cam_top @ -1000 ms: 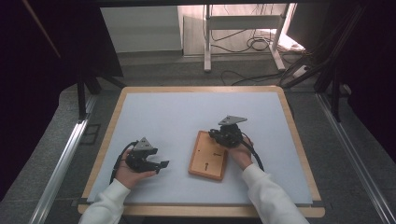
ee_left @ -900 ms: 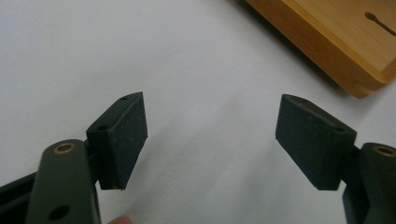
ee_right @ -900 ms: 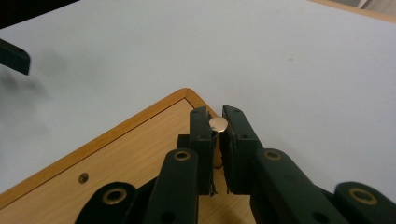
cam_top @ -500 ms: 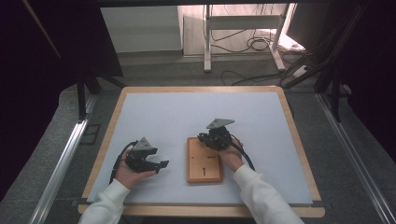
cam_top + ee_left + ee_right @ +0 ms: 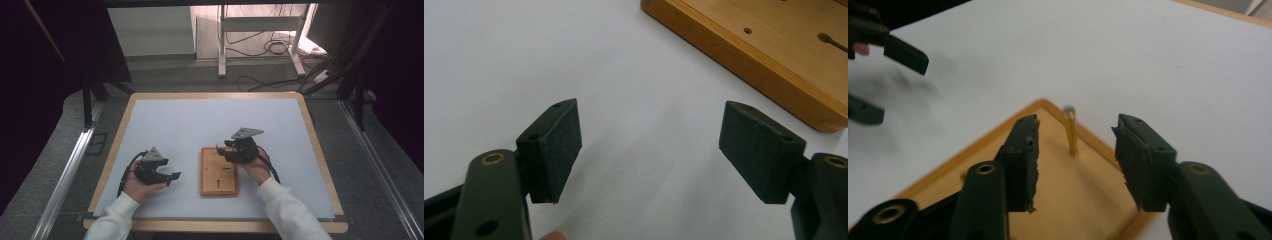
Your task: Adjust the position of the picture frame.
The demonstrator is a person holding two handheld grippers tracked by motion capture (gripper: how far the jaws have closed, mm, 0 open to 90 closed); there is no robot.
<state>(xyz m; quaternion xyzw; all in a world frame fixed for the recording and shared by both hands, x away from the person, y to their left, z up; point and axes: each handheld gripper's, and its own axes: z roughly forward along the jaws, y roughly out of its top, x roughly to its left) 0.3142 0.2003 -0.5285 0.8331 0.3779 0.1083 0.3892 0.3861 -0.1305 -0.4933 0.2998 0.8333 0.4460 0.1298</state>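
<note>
**Q:** What could go wrong at this moment?

**A:** The right tongs point(image 5: 1075, 165) stand spread above the near-right corner area of the board point(image 5: 219, 171), the jaws either side of a thin brass pin point(image 5: 1071, 132) that stands upright in the wood, not touching it. Closing off-centre would likely push the pin sideways, bending it or jamming it in its hole. A tilted pull could also lift or skid the board, since nothing holds it down: the left tongs point(image 5: 170, 176) rest spread and empty on the surface, near the board's left edge but apart from it.

**Q:** Where does the board lie, and on what?

**A:** Flat on a pale sheet point(image 5: 200, 125) covering the surface, slightly toward the near side of centre. The sheet looks smooth, so sliding seems likely. A wooden rim point(image 5: 215, 95) frames it.

**Q:** And the room?

**A:** Dark floor, metal rails point(image 5: 70, 165) at both sides, a white frame point(image 5: 222, 40) and loose cables point(image 5: 272, 47) beyond.
</note>
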